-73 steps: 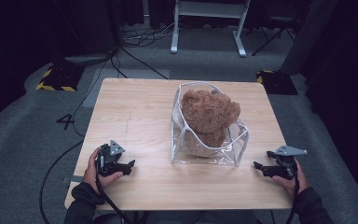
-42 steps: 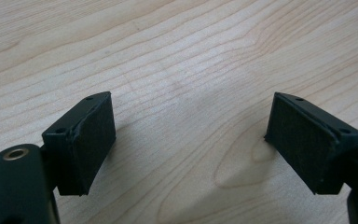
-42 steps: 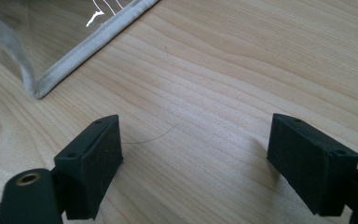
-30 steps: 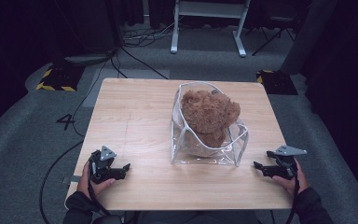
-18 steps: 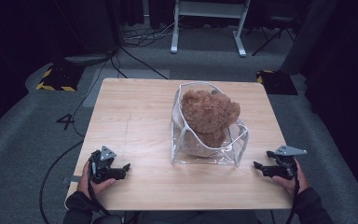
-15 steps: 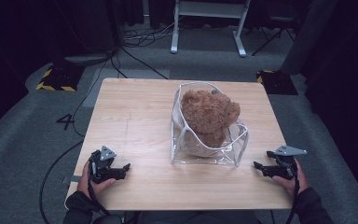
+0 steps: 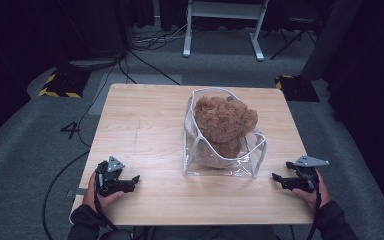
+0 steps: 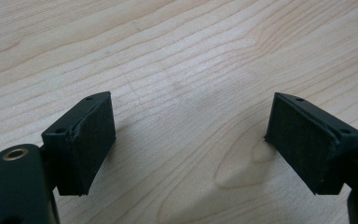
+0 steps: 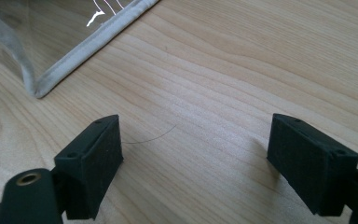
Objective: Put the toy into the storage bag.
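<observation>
The counter [image 7: 145, 125] is pale wood with wavy grain. The clear bag [image 7: 223, 165] has grey-white edging and holds a brown fuzzy toy [image 7: 225, 120]. Both tongs, left [image 7: 134, 181] and right [image 7: 276, 179], are black.

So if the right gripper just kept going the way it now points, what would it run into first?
Most likely the clear plastic bag holding the brown plush toy. The right gripper, jaws open, points across the wooden table toward the bag's near corner, with bare wood between. Depth is unclear, so it might slip past the corner.
</observation>
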Demonstrator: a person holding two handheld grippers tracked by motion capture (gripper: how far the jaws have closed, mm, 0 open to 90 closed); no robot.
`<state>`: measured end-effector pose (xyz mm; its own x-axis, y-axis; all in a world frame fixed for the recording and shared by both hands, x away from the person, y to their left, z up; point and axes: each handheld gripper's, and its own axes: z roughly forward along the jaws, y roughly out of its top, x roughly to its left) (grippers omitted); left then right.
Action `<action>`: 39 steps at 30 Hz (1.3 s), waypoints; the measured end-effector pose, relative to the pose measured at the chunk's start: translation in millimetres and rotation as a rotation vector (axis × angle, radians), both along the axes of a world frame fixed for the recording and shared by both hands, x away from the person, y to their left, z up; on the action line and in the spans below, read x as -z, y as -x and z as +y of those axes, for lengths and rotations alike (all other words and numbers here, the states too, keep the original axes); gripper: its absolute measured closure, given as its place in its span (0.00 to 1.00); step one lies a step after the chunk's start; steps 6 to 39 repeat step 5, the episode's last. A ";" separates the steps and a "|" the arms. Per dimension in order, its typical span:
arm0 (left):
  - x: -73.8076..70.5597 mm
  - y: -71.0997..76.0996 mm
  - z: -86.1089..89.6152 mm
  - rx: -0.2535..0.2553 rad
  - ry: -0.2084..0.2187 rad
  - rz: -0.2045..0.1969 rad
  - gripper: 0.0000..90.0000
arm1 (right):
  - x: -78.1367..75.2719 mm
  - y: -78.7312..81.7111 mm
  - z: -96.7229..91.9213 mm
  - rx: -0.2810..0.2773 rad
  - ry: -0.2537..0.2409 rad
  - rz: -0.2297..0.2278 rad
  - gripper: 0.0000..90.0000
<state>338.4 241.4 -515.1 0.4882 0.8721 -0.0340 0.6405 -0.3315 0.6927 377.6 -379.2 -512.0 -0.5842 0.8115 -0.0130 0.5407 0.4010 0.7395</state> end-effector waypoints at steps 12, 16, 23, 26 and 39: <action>-0.2 -0.9 0.2 0.000 -0.006 0.000 0.17 | -0.2 0.6 0.0 0.000 0.004 -0.001 0.20; -0.2 -0.9 0.2 0.000 -0.006 0.000 0.17 | -0.2 0.6 0.0 0.000 0.004 -0.001 0.20; -0.2 -0.9 0.2 0.000 -0.006 0.000 0.17 | -0.2 0.6 0.0 0.000 0.004 -0.001 0.20; -0.2 -0.9 0.2 0.000 -0.006 0.000 0.17 | -0.2 0.6 0.0 0.000 0.004 -0.001 0.20; -0.2 -0.9 0.2 0.000 -0.006 0.000 0.17 | -0.2 0.6 0.0 0.000 0.004 -0.001 0.20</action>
